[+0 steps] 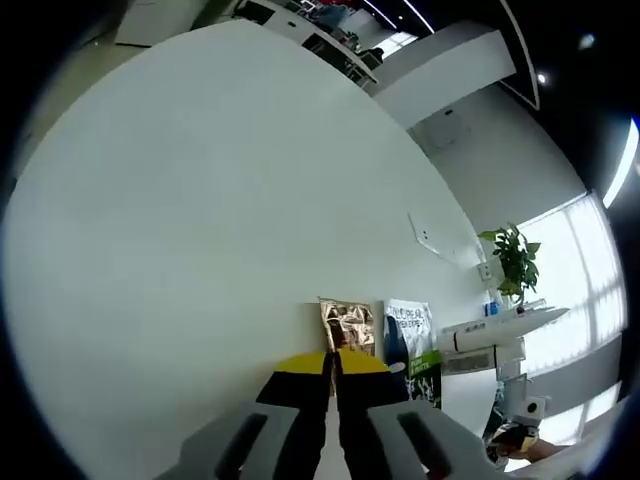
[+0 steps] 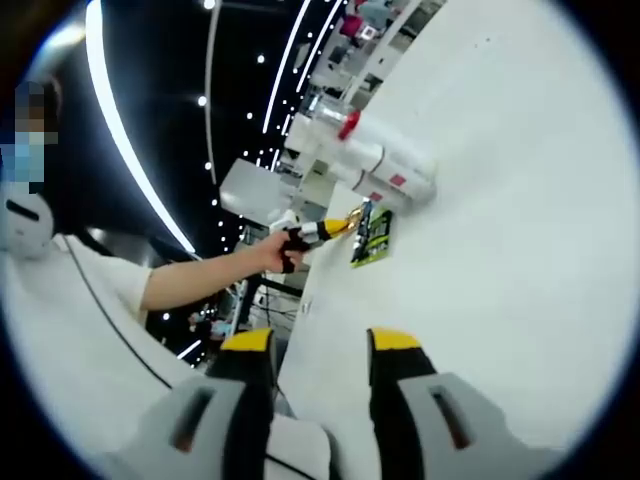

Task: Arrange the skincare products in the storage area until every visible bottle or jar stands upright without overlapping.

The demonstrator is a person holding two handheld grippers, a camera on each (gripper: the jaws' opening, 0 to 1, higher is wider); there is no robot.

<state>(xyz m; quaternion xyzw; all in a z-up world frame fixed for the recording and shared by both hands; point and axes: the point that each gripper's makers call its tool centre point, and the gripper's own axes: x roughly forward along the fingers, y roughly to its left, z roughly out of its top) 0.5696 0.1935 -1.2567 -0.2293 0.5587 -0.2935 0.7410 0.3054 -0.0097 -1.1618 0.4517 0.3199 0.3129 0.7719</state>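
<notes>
Left gripper view: broad white tabletop (image 1: 200,250) took up most of the view, and the yellow-tipped left gripper (image 1: 334,366) had its jaws pressed together at a shiny gold crinkled sachet (image 1: 347,326); grip on it unclear. Just beside it lay a white-and-green printed packet (image 1: 415,345). A green potted plant (image 1: 513,262) stood by bright windows.

Right gripper view: the right gripper (image 2: 321,345) had its jaws spread apart, holding nothing. White cylindrical bottles with red markings (image 2: 385,160) lay on their sides. A person's hand (image 2: 275,250) held the other gripper. Dark ceiling with light strips.
</notes>
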